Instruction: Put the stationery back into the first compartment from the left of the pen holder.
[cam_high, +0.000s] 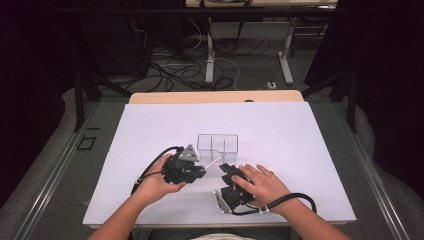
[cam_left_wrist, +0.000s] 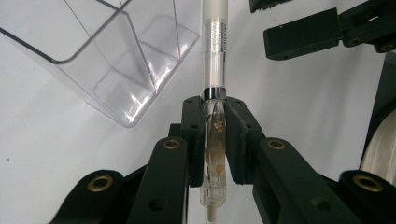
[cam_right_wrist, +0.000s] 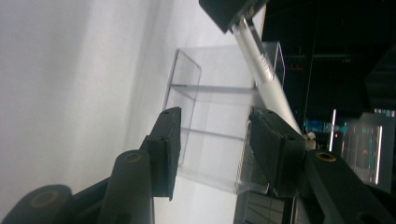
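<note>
A pen (cam_high: 214, 161) with a clear barrel and a white end is held level above the white table, and my left gripper (cam_high: 202, 169) is shut on its clear barrel. In the left gripper view the jaws (cam_left_wrist: 215, 112) clamp the pen (cam_left_wrist: 215, 46), whose white end points past a clear divided box (cam_left_wrist: 93, 84). That box (cam_high: 217, 142) stands just behind both grippers. My right gripper (cam_high: 226, 167) sits close to the pen's right, open. In the right gripper view its jaws (cam_right_wrist: 212, 135) stand apart with nothing pressed between them; the pen (cam_right_wrist: 268, 79) slants down beyond the right jaw.
The white sheet (cam_high: 280, 135) covers the table, with a wooden edge (cam_high: 215, 96) at the far side. A person's hands (cam_high: 262, 185) hold both grippers near the front edge. Cables (cam_high: 180, 70) and desk legs lie on the floor beyond.
</note>
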